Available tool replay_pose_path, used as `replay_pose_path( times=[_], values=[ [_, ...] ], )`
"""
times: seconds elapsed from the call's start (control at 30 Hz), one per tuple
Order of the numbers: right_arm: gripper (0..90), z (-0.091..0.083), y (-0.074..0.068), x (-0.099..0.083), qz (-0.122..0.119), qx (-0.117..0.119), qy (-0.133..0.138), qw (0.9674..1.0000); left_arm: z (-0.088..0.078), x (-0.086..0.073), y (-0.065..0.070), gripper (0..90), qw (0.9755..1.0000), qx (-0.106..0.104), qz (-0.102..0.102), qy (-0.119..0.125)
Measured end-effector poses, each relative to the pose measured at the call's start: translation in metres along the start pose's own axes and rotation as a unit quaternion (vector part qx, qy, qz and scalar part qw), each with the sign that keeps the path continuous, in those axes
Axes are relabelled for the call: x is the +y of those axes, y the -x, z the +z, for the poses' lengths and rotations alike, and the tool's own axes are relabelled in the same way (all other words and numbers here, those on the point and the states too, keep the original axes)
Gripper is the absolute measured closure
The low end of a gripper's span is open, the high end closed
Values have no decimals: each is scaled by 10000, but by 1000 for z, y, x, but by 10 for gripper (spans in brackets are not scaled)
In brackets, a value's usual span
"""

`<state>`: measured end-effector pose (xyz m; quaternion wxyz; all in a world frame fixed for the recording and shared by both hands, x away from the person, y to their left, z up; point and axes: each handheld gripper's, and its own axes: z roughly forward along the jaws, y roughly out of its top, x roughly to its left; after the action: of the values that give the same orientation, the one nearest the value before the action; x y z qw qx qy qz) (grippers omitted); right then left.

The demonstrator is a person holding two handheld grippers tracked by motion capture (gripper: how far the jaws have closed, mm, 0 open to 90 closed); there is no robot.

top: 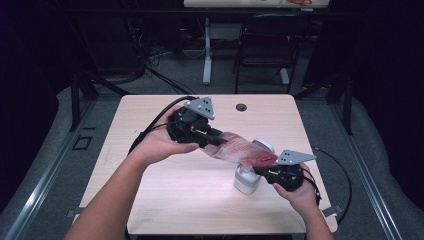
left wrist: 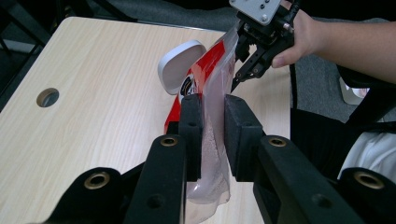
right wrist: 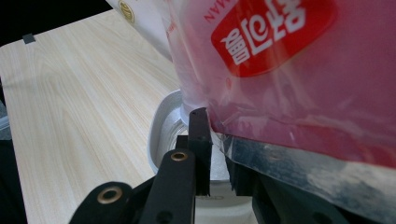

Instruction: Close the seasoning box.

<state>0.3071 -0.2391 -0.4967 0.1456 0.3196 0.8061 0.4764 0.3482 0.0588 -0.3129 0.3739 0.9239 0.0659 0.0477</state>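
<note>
Red-and-clear pouch (top: 240,150) between left gripper (top: 212,137) and right gripper (top: 260,170), above white container (top: 246,181).

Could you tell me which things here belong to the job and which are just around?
In use:
plastic bag, held by left gripper and right gripper
white container with open lid, below the bag

Just around:
black chair
cables on floor

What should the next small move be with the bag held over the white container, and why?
Probably tip the left gripper's end of the bag higher. Both grippers pinch the bag, the right gripper holding the end above the open white container, whose lid is flipped back, so a steeper tilt should let the contents slide down.
</note>
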Motion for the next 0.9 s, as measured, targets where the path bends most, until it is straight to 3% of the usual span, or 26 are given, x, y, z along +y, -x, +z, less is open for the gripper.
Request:
replay_pose_path(
  times=[0.9],
  values=[
    [816, -1, 0, 0, -14, -5, -17, 10000, 0, 0, 0, 784, 10000, -6, 6, 29]
  ],
)
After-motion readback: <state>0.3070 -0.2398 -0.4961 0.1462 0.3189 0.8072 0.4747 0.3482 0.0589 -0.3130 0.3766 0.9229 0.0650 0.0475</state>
